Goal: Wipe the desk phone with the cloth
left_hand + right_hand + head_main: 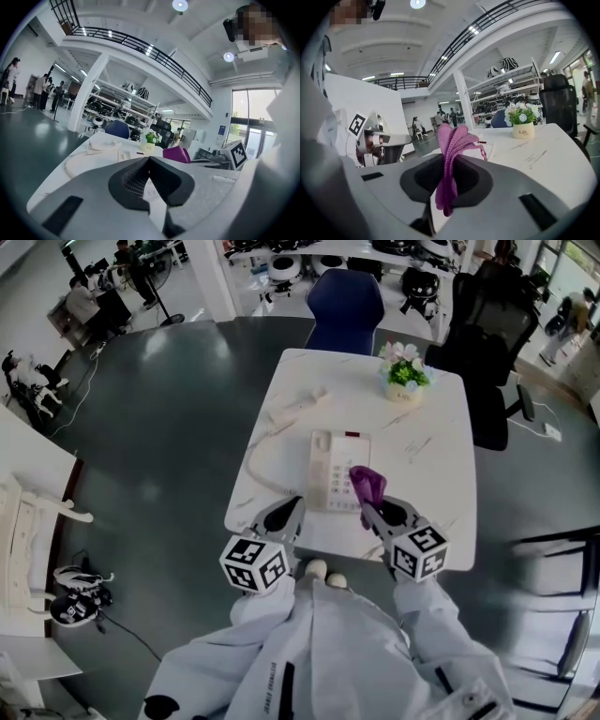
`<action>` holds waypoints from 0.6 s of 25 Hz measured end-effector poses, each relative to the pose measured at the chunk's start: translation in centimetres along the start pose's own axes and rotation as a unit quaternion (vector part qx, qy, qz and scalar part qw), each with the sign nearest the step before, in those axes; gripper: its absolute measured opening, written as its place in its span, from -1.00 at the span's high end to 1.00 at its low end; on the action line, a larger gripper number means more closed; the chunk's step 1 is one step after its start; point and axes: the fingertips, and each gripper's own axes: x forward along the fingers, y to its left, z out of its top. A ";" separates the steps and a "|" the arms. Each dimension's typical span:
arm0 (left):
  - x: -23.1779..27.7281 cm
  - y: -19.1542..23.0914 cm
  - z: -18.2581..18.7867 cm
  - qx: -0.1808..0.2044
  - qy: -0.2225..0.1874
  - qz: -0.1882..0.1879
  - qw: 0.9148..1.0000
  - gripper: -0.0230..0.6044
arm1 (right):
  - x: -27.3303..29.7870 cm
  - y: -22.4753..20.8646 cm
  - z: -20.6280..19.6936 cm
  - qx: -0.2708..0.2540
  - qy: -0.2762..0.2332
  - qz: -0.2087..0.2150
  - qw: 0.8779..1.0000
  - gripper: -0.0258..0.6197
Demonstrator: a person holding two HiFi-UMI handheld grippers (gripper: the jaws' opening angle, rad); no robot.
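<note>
Desk phone point(337, 470): cream-white plastic, flat rectangular base with a keypad, near the middle of the white table point(431, 451). Its long axis runs from the person's side toward the far edge. The cradle side is bare. The handset point(298, 407) lies off the base on the tabletop, farther away and to the left, angled across the table. A thin cord point(255, 463) loops from it along the left edge back toward the base.

Cloth point(367, 485): purple, knitted-looking and soft, bunched into upright folds. It sits over the phone's near right corner; cannot tell whether it touches the phone.

Right gripper point(448, 165): dark ribbed pads clamped on the cloth, with folds sticking up past the tips and a tail hanging below. In the head view it is at the near edge of the table, just right of the phone.

Left gripper point(149, 160): jaws pressed together with nothing between them. It is at the near table edge, just left of the phone and apart from it.

Each gripper has a grey body and a cube with black-and-white square markers.

Flower pot point(405, 376): small cream pot with green leaves and pale blooms, at the far right of the table, well apart from the phone.

A blue chair point(345, 298) is at the far end of the table. A black office chair point(487, 329) is to the right.
</note>
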 end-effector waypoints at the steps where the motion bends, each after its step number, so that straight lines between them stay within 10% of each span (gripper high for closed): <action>1: 0.1 -0.1 0.1 0.002 -0.001 0.000 1.000 0.93 | -0.2 -0.3 0.4 0.005 -0.009 -0.002 1.000 0.80; 15: 1.3 1.2 1.6 0.020 -0.001 -0.003 1.000 0.93 | 1.4 -3.3 4.2 0.016 -0.060 -0.056 0.996 0.80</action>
